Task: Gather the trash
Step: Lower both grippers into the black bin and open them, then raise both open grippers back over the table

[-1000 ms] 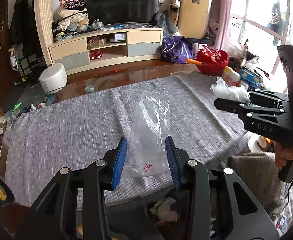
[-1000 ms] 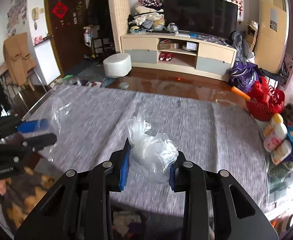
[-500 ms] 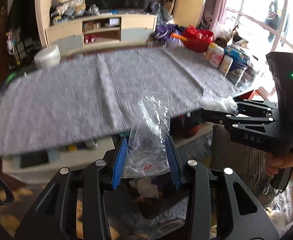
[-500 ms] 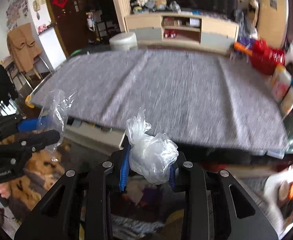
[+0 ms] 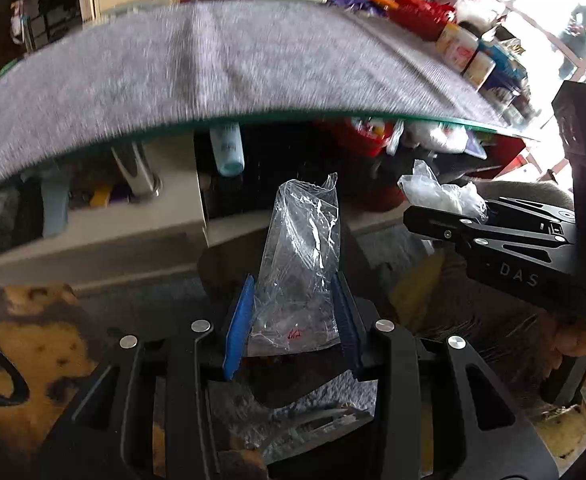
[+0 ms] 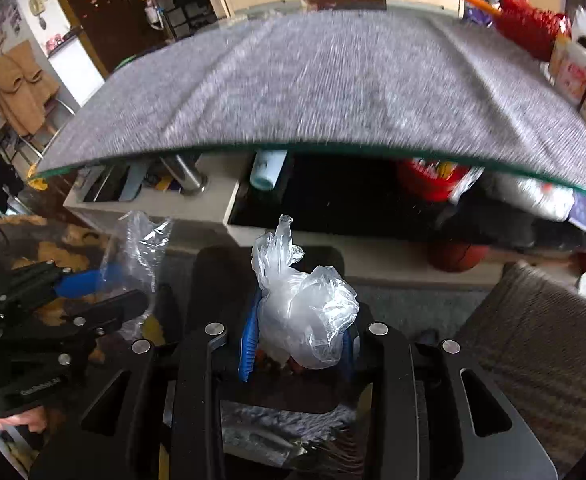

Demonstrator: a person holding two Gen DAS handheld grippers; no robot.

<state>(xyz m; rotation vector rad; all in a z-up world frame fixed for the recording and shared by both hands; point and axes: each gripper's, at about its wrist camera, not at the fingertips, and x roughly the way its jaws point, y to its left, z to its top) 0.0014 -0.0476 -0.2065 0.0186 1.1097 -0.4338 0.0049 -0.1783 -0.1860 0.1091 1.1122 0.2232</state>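
Left gripper (image 5: pixel 293 316): jaws clamped on flat clear plastic bag (image 5: pixel 299 264). Right gripper (image 6: pixel 299 340): jaws clamped on crumpled translucent plastic bag (image 6: pixel 305 308). Both below grey-cloth-covered glass table (image 6: pixel 333 80).

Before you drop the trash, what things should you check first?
1. Left tool gripping the clear flat bag: ok.
2. Right tool gripping the crumpled plastic bag: ok.
3. Both tools off the grey tabletop and lower than its edge: ok.
4. Tools apart, bags not tangled: ok.
5. Bin right underneath: cannot tell; only a dark container shows partly behind the bags.
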